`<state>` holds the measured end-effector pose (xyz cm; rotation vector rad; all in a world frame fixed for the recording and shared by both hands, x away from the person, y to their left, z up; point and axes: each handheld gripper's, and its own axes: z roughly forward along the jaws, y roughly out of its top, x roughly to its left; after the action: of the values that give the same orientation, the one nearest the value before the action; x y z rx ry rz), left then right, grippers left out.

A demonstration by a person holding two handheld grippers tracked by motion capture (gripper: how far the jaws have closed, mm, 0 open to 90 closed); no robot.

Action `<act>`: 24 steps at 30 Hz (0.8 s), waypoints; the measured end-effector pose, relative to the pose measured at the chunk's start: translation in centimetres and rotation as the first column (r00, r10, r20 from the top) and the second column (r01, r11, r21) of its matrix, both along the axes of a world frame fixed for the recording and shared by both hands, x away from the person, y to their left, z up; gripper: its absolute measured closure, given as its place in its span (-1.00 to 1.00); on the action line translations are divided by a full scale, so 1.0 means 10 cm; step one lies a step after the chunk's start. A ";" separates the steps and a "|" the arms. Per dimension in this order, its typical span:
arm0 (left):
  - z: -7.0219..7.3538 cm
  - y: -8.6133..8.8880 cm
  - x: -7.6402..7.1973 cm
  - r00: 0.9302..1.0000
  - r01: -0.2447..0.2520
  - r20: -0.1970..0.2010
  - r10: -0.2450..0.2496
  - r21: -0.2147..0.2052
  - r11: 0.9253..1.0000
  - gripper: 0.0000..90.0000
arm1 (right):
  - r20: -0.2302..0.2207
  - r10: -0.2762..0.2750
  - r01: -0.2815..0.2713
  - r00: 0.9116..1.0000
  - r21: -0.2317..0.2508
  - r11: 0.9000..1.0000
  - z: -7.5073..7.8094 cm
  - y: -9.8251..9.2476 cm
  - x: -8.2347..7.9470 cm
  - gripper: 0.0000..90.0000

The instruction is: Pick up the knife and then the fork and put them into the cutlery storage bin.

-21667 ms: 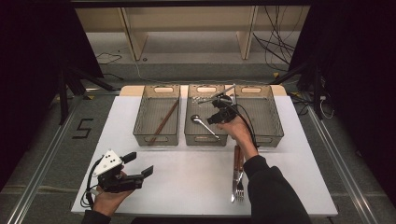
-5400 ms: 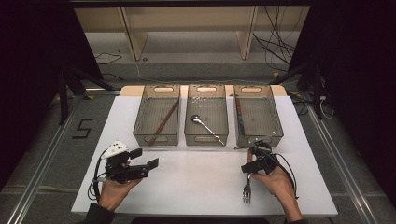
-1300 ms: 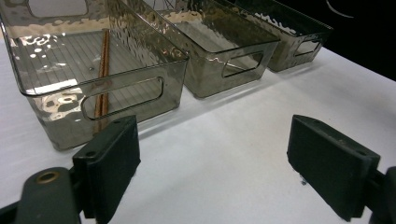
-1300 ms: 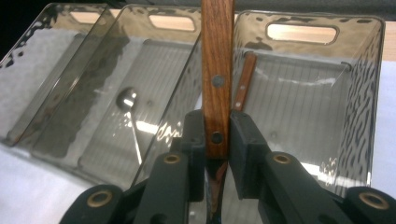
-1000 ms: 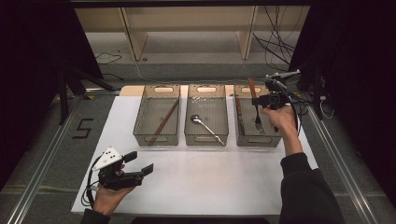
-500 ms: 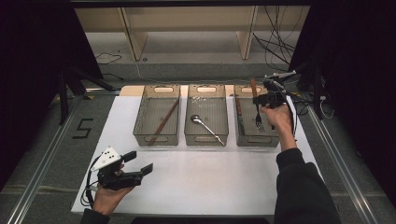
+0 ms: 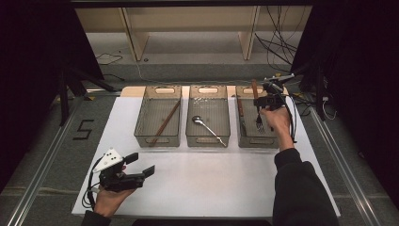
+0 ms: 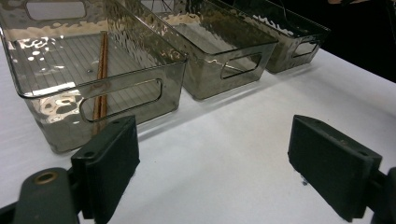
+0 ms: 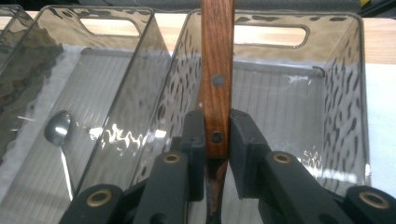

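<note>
The left gripper rests with jaws apart and nothing between them on the near left of the white table, while the right gripper pinches a wooden-handled fork by its handle, tines down, over the rightmost clear bin.

Brown wooden fork handle with dark rivets, smoky ribbed bins, white table, silver spoon
</note>
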<state>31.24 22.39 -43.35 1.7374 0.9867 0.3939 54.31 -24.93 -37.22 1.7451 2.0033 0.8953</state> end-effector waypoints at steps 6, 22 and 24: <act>0.00 0.00 0.00 1.000 0.002 -0.002 -0.002 0.004 1.000 -0.64 | 0.003 -0.009 0.009 1.000 0.009 1.000 -0.12 0.02 0.00 0.72; -0.02 0.00 0.00 1.000 0.006 -0.006 -0.006 0.010 1.000 -0.64 | -0.049 -0.049 0.050 0.998 0.010 0.999 -0.30 0.03 0.02 0.46; -0.02 0.00 0.00 1.000 0.005 -0.003 -0.005 0.008 1.000 -0.64 | -0.050 -0.047 0.049 0.998 0.024 0.999 -0.31 0.01 0.01 0.36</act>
<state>31.22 22.43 -43.50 1.7479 0.9843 0.3924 54.42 -24.80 -40.28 1.8386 1.9801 0.8738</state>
